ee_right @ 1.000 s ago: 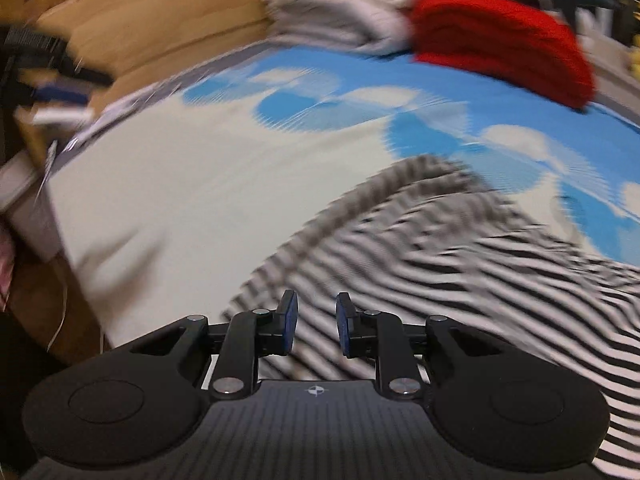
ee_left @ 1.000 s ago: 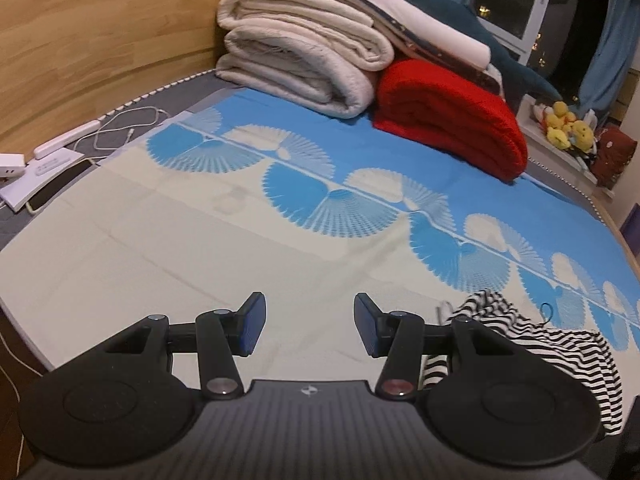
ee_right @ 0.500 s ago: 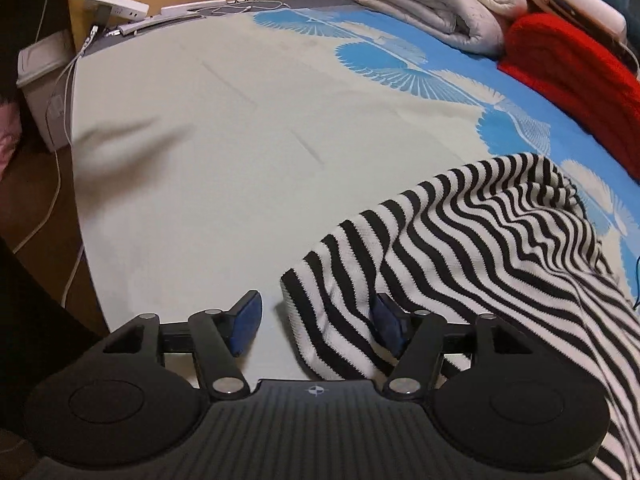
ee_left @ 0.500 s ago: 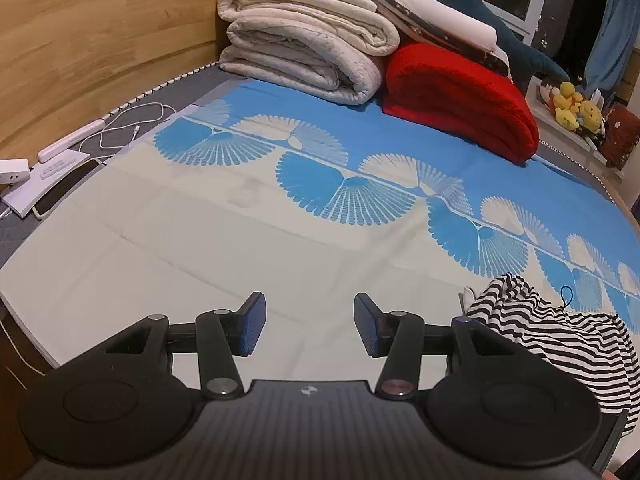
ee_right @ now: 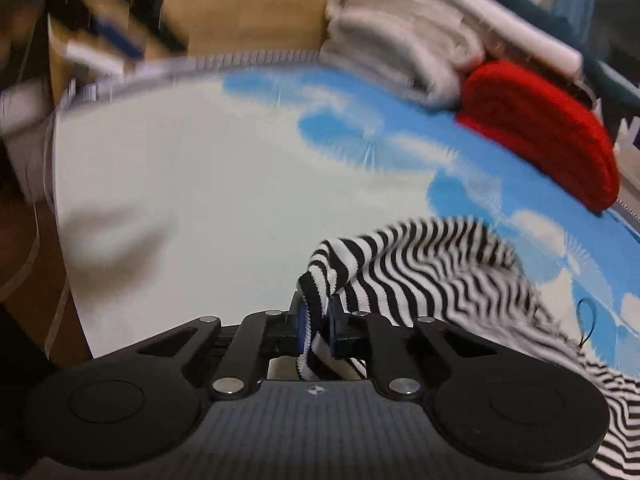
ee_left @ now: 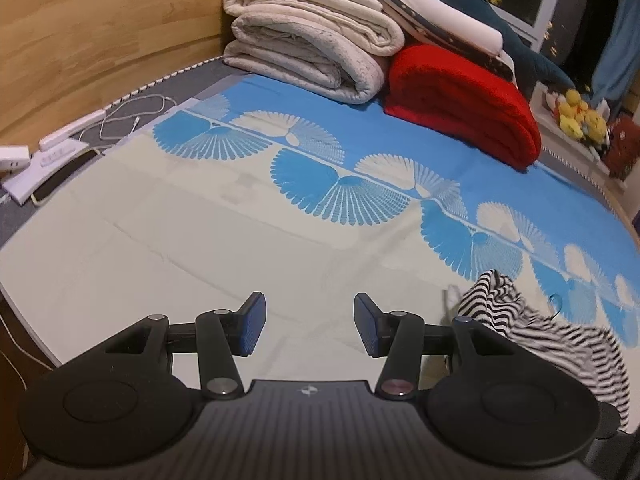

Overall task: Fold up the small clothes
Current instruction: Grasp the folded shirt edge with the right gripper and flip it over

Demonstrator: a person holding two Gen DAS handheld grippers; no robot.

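Observation:
A black-and-white striped garment (ee_left: 532,332) lies bunched at the right on the cream and blue bedspread (ee_left: 240,232). My left gripper (ee_left: 306,326) is open and empty above the cream part, left of the garment. In the right wrist view my right gripper (ee_right: 316,330) is shut on an edge of the striped garment (ee_right: 432,272), which trails off to the right, lifted at the pinched edge. The right wrist view is motion-blurred.
Folded cream blankets (ee_left: 312,48) and a red folded blanket (ee_left: 464,100) are stacked at the far side. A wooden headboard (ee_left: 100,40) runs along the left. White cables and a power strip (ee_left: 60,144) lie at the left edge. Yellow plush toys (ee_left: 576,116) sit far right.
My right gripper was open around the garment's edge half a second ago; it has shut on it and is lifting it. My left gripper stayed open and barely shifted.

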